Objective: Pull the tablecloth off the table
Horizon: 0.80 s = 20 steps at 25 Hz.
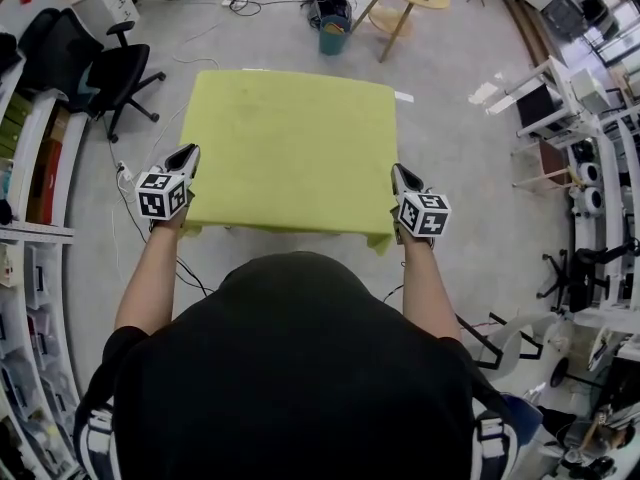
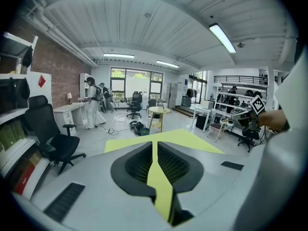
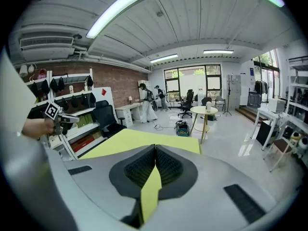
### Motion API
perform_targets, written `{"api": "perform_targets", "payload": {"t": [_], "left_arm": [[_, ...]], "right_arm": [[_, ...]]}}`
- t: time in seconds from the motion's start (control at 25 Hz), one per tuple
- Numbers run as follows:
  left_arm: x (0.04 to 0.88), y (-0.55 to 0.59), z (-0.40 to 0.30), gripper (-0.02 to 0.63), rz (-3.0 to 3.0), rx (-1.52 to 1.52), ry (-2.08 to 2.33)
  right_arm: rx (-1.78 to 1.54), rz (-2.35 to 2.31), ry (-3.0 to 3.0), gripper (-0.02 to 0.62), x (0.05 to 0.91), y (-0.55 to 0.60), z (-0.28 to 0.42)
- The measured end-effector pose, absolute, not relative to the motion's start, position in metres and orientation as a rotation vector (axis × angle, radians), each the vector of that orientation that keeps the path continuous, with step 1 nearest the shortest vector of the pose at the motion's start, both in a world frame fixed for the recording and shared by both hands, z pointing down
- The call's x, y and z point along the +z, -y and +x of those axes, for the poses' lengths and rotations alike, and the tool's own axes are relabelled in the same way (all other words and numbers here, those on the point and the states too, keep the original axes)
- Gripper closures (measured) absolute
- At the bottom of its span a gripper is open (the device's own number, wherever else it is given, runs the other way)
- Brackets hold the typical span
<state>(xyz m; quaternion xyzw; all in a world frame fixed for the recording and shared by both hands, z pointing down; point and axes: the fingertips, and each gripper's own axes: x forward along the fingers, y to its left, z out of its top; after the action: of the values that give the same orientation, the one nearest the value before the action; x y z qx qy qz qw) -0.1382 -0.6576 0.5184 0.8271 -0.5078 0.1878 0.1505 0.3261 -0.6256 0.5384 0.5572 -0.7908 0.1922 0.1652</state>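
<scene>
Currently, tablecloth [image 1: 290, 148]: spread flat over the counter, which it hides; near edge hangs toward the person.
Left gripper [image 1: 188, 158]: fingers [image 2: 137, 165] clenched on the near left corner fold.
Right gripper [image 1: 399, 176]: fingers [image 3: 168, 167] clenched on the near right corner fold.
Handling: judged light, soft and limp; both corners suit an even pull.

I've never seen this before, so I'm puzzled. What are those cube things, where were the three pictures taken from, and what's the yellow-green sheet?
A person holds a pinching tool in each hand: the left gripper and the right gripper. The cubes are parts of them. One picture comes from a camera on the person's head, looking down. The other two come from cameras on the grippers. The sheet is a tablecloth, spread flat. Both grippers are shut on its near edge.
</scene>
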Motion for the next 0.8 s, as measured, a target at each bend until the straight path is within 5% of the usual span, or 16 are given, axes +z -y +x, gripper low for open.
{"api": "perform_targets", "payload": {"t": [0.8], "left_arm": [[0.693,0.666,-0.265,0.426,2.101,0.833,1.277]], "right_arm": [[0.772,1.444,1.913,0.462,0.725,0.603,0.427]]}}
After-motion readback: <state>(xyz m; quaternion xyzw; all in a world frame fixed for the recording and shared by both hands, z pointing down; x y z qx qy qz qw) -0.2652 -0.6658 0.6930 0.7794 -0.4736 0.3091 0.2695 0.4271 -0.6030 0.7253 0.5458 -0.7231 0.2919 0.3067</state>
